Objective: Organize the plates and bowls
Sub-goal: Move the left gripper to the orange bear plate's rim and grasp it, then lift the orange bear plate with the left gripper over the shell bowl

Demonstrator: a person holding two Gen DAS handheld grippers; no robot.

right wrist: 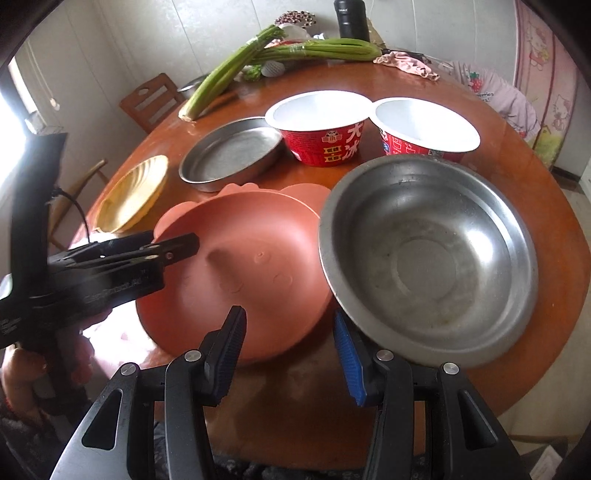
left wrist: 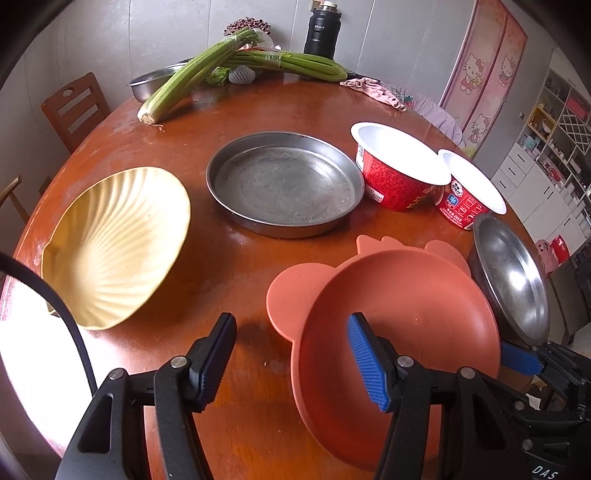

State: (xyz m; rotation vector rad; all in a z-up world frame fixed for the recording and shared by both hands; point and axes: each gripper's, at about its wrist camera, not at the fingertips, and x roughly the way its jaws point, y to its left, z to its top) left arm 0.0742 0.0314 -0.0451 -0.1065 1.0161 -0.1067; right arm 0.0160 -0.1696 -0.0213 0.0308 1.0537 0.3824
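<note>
Round wooden table (left wrist: 229, 258), reddish-brown, glossy, worn patches. Task items, six total: one pink plate with animal ears (left wrist: 399, 325) at near centre, matte, shallow; one steel bowl (right wrist: 428, 258) just right of it, dull and scuffed; one flat steel pan (left wrist: 284, 182) mid-table; one yellow shell-ribbed plate (left wrist: 118, 243) at left; two red paper bowls, white inside, far right: bigger (left wrist: 399, 173), smaller (left wrist: 469, 192). Far edge: two celery bunches (left wrist: 207, 70), black flask (left wrist: 320, 31), a further steel bowl (left wrist: 155, 83). Left gripper (left wrist: 291, 362) jaws wide open, straddling the pink plate's left rim, gripping nothing. Right gripper (right wrist: 290, 354) jaws wide open, empty, near the steel bowl's near rim.
</note>
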